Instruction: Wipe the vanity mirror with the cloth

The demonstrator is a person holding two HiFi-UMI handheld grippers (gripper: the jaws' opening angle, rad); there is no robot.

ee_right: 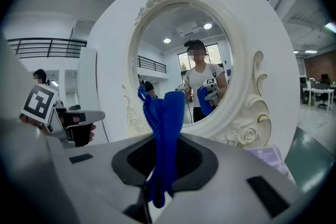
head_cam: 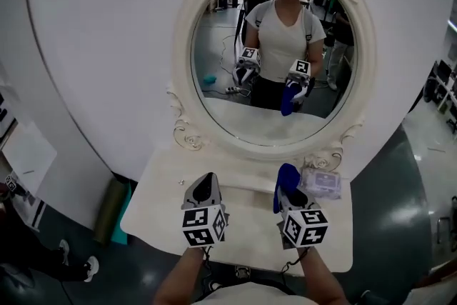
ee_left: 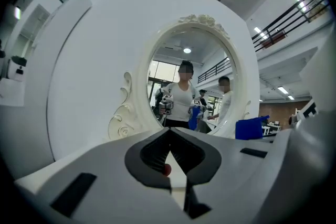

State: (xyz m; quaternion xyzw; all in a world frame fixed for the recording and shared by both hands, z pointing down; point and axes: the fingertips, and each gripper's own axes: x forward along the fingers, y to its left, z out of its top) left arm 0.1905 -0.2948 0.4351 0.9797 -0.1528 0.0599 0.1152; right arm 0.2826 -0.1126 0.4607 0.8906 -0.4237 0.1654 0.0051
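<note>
Two hand-held grippers over the worktop [head_cam: 161, 207]: the right hand-held gripper [head_cam: 291, 188] pinches the blue cloth [ee_right: 165, 123], which sticks up past its jaws, and the left hand-held gripper [head_cam: 205, 186] is closed on nothing. The vanity mirror [head_cam: 275, 53] stands straight ahead of and above both, well clear of the cloth. Cloth looks light and floppy, so holding it low at the bunch seems right, leaving the loose end to drag over slick, fragile glass.
</note>
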